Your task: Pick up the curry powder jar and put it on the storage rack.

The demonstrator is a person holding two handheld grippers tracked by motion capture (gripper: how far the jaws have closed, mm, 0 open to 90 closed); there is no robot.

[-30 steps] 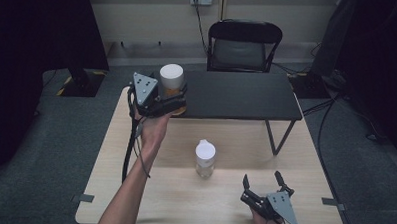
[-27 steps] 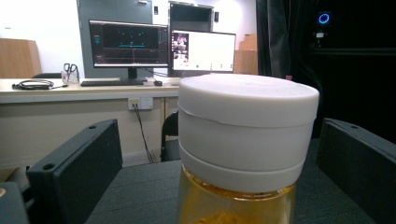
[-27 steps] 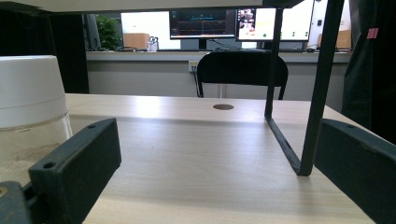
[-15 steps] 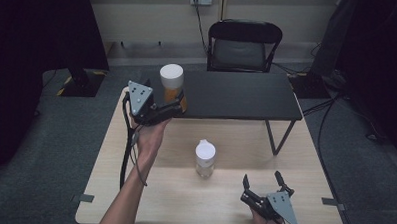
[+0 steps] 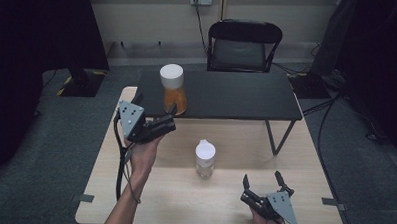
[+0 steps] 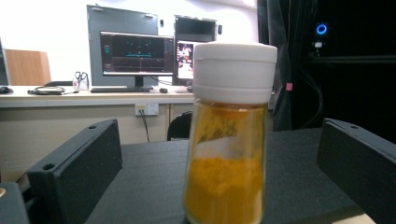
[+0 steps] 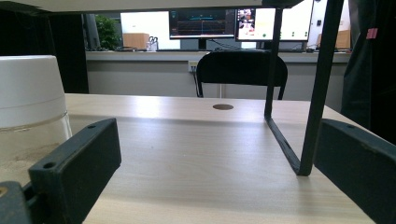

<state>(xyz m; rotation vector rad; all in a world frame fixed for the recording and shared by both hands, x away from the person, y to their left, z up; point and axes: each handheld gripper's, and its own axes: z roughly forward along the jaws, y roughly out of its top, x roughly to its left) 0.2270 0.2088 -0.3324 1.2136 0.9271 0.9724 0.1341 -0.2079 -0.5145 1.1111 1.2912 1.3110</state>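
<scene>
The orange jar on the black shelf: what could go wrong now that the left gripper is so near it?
1. The orange jar is tall, narrow and stands near the black shelf's front edge; a bump from the open left gripper could tip it off.
2. In the left gripper view the jar sits off-centre between the jaws, so closing might push it sideways.

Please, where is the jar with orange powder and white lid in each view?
High view: the orange jar stands on the black shelf, left end, beyond the left hand-held gripper.
Left gripper view: centre, between the open jaws.
Right gripper view: not in it.
Shared landmark: the black chair.
</scene>
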